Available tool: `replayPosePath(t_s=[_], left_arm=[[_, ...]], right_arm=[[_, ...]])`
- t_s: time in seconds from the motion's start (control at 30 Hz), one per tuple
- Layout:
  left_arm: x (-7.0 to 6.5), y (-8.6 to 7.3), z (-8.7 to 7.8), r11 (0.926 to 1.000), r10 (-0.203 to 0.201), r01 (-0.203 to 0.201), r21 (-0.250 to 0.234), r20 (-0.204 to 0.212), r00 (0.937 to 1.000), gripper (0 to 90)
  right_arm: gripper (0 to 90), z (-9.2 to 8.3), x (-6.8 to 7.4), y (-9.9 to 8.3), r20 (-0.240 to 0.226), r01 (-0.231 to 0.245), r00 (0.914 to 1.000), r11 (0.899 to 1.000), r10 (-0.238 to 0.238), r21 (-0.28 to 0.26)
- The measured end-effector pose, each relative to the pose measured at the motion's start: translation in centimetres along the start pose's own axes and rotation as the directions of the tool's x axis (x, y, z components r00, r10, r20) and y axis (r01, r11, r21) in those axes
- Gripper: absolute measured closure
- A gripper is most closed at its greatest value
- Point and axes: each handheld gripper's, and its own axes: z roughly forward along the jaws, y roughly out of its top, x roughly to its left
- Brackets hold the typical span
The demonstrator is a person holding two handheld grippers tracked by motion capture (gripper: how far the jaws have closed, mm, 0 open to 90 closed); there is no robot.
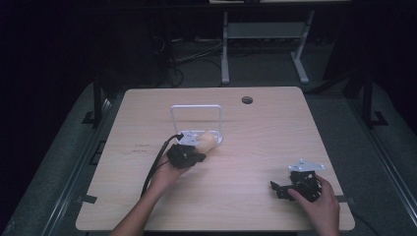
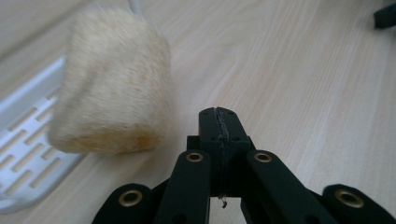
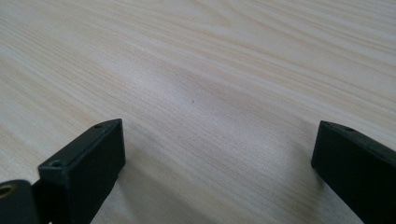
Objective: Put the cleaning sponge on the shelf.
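Your left gripper (image 2: 219,122) has its jaws pressed together with nothing between them; the furry cream roll (image 2: 112,84) sits just beside them, apart from the pads, its far end resting on the base of the white wire rack (image 1: 195,114); you seem to be at the approach, the grasp not yet made; next, spread the jaws and bring them around the roll; your right gripper (image 1: 284,188) rests wide apart on the bare table (image 3: 224,70), well away.

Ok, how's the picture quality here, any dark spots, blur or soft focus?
High view: table lit, the room around it nearly black. Left gripper view: fluffy roll soft and blurred, left tool sharper. Right gripper view: evenly lit wood grain, right tool casting soft shadows.
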Motion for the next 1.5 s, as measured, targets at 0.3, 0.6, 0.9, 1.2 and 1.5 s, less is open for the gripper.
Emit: replayPosePath(t_s=[0.3, 0.6, 0.9, 1.2, 1.5], left_arm=[[0.7, -0.7, 1.2, 0.9996, -0.017, 0.018, 0.022, -0.031, 0.9994, 89.8], [1.5, -0.8, 1.1, 0.9996, -0.027, 0.027, -0.006, -0.073, 0.9970, 89.7], [2.3, -0.8, 0.3, 0.9984, -0.042, 0.037, -0.043, -0.126, 0.9912, 89.6], [3.3, -0.8, 0.0, 0.9972, -0.055, 0.045, -0.060, -0.174, 0.9832, 89.5], [4.0, -1.2, -0.3, 0.9955, -0.081, 0.068, -0.065, -0.225, 0.9711, 89.2]], right_arm=[[2.6, 0.0, 0.0, 0.0, 0.000, -0.001, 1.0000, 1.000, 0.001, 0.000], [2.6, 0.0, 0.0, 0.0, 0.000, 0.000, 1.0000, 1.000, 0.000, 0.000], [2.6, 0.0, 0.0, 0.0, 0.000, 0.000, 1.0000, 1.000, 0.000, 0.000], [2.6, 0.0, 0.0, 0.0, 0.000, 0.000, 1.0000, 1.000, 0.000, 0.000], [2.6, 0.0, 0.0, 0.0, 0.000, 0.000, 1.0000, 1.000, 0.000, 0.000]])
